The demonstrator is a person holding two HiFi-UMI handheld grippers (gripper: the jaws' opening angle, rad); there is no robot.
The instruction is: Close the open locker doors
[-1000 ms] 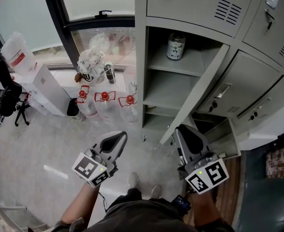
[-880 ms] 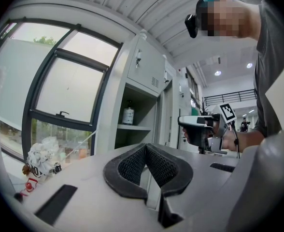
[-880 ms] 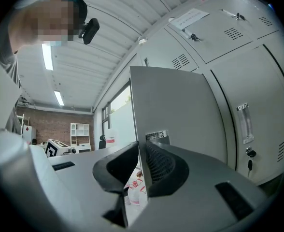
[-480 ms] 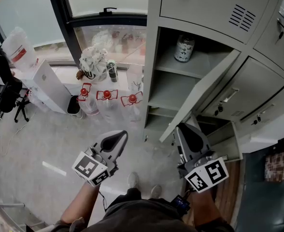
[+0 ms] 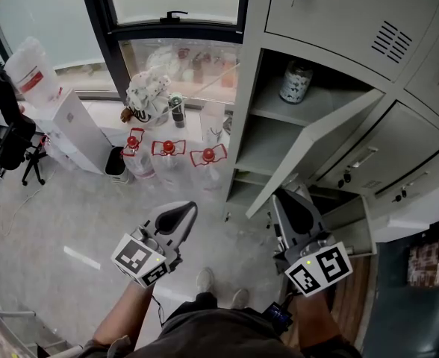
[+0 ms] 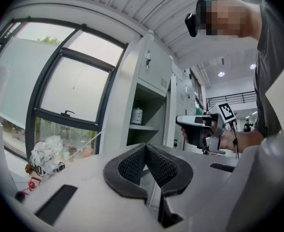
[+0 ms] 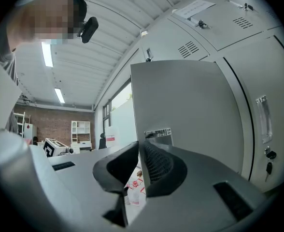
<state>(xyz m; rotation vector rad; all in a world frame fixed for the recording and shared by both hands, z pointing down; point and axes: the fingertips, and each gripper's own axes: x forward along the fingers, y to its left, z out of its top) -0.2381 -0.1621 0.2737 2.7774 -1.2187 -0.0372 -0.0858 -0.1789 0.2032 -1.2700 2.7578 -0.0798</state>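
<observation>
1. Currently, head view: open locker door [image 5: 309, 151] stands out just ahead of right hand-held gripper [image 5: 291, 206]; left hand-held gripper [image 5: 176, 215] is apart from it.
2. Left gripper view: jaws together, nothing between.
3. Right gripper view: jaws together, empty; door face close ahead.

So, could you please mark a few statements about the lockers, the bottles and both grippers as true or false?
1. A jar stands inside the open locker. True.
2. Every locker door is closed. False: a tall door stands wide open.
3. Three red-capped bottles stand on the floor. True.
4. The left gripper holds a bottle. False: its jaws are together on nothing.
5. The right gripper clamps the door's edge. False: it is shut and empty.
</observation>
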